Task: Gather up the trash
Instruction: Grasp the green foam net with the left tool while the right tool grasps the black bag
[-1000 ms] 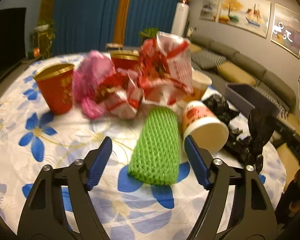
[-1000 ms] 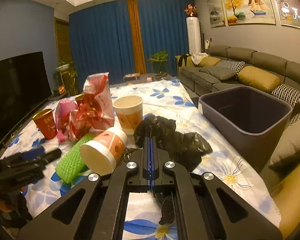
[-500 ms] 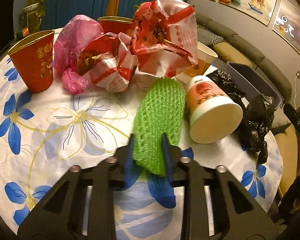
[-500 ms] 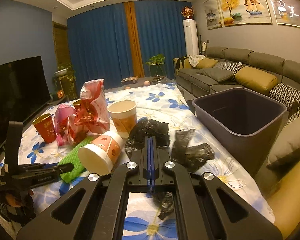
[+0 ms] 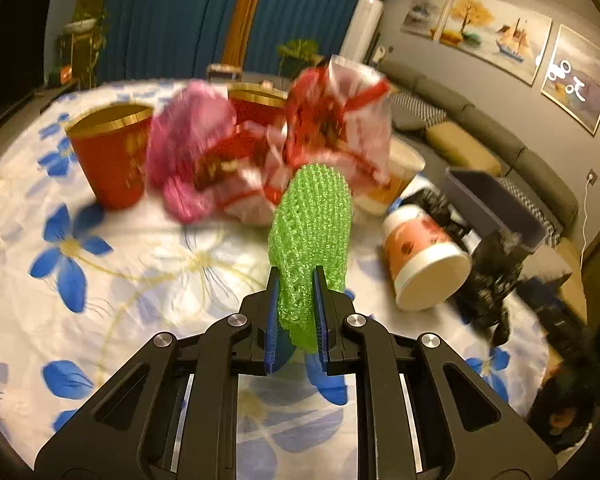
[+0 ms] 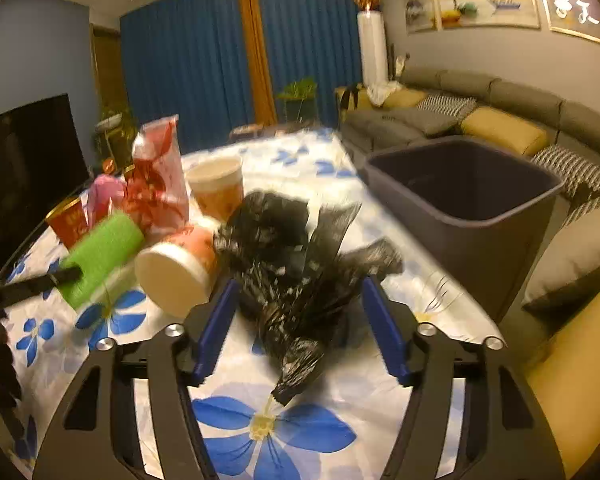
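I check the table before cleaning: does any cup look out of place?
Yes. One paper cup lies tipped on its side beside the green net, near the black bag. The red cup stands upright.

Both wrist views look downward, close — sharing the floral tablecloth (image 5: 80,288).

Green foam net (image 5: 310,232) raised, black bag (image 6: 296,264) crumpled on tablecloth.

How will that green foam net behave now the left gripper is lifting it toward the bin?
The green foam net is likely very light: it sticks out from the left gripper without drooping. It is probably squashy, since the pads pinch its end far narrower than its body. Its open mesh should grip well, so slipping seems unlikely.
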`<action>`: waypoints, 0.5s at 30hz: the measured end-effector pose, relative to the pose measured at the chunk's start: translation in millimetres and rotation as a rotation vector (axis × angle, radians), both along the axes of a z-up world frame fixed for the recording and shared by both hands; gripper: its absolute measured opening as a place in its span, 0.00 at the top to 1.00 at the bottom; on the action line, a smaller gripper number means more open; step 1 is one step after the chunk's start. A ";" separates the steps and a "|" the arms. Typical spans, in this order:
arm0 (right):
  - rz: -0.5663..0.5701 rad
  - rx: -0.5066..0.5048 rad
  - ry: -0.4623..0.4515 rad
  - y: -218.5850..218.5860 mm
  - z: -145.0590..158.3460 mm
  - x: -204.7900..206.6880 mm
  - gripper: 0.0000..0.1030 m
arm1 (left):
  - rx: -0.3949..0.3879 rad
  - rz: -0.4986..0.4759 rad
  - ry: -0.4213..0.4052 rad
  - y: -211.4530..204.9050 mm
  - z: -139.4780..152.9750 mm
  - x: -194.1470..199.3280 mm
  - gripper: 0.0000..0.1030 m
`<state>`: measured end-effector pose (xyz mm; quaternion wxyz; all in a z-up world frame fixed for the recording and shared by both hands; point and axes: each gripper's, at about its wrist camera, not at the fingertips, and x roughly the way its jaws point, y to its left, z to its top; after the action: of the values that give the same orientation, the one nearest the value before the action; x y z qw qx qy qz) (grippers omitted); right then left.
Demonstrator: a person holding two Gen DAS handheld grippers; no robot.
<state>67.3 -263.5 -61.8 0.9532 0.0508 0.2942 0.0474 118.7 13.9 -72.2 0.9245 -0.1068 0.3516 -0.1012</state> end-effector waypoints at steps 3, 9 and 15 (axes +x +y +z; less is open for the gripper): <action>0.000 -0.007 0.046 2.3 -9.4 12.4 0.36 | -0.008 -0.005 -0.046 -1.1 14.9 -8.2 0.86; 0.008 0.029 0.163 -0.8 -23.3 32.7 0.42 | -0.012 -0.020 -0.078 -5.0 24.6 -17.6 0.86; 0.033 0.018 0.163 4.1 -22.4 34.2 0.67 | -0.017 -0.029 -0.078 -10.4 24.5 -20.8 0.86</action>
<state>101.5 -259.4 -84.2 0.9247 0.0584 0.3711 0.0616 97.9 3.5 -47.8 0.9349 -0.1056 0.3161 -0.1219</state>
